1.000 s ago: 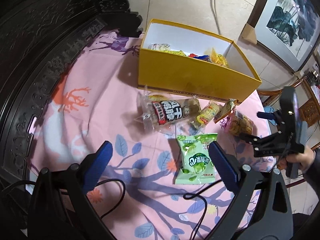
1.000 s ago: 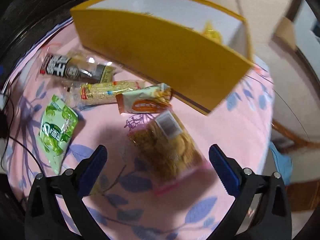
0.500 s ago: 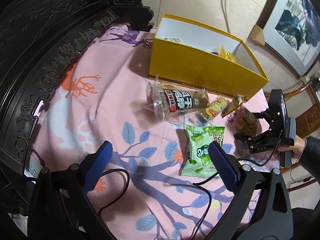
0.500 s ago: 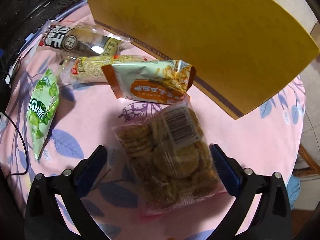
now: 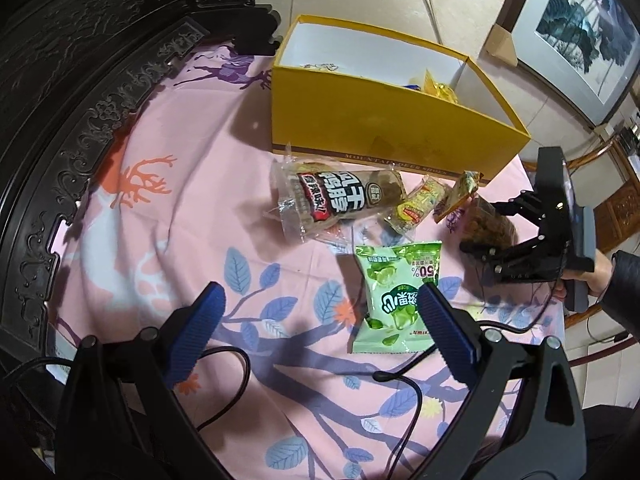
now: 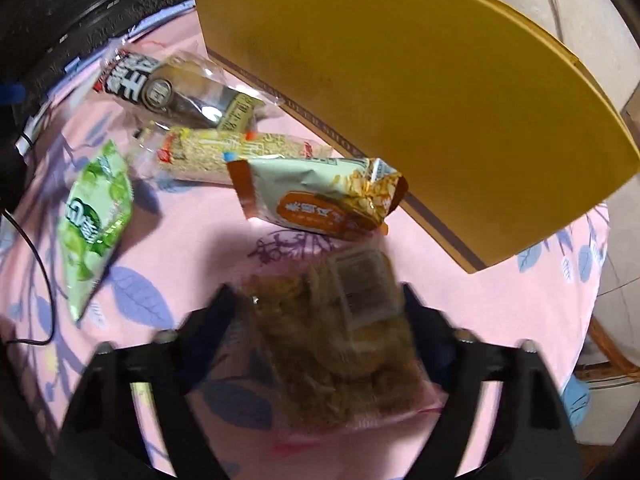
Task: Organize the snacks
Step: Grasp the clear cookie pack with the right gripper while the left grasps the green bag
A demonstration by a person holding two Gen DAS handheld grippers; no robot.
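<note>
The clear plastic bag of brown round cookies (image 6: 340,344) is lying on the pink leaf-print tabletop (image 6: 500,304), just in front of the near corner of the tall yellow cardboard box (image 6: 400,92). The right tool (image 6: 320,312) has just been closing around it: the bag is between the jaws and the pads look pressed to its sides or nearly so, though the blur means a firm clamp can't be confirmed. The left tool (image 5: 320,320) is held wide apart with nothing in it, over the tabletop on the side away from the box, its right finger just over the green pouch with lime pictures (image 5: 396,296).

What could go wrong, as a guess:

- The cookies could get crushed if the squeeze is carried further (thin film, brittle contents).
- Only slippery film might be caught, so the bag could slide out once lifted, probably before the box wall is cleared.
- The orange-and-cream foil snack packet (image 6: 320,200) sits touching or nearly touching the bag's far end, toward the box, and could be dragged along or flipped.
- The box wall is high and close, so a low carry could knock the bag against it or shove the box across the cloth.

The dark-labelled clear wrapper (image 6: 172,92) and the yellow grain bar (image 6: 228,152) are lying further along the box front, likely out of harm's way.
</note>
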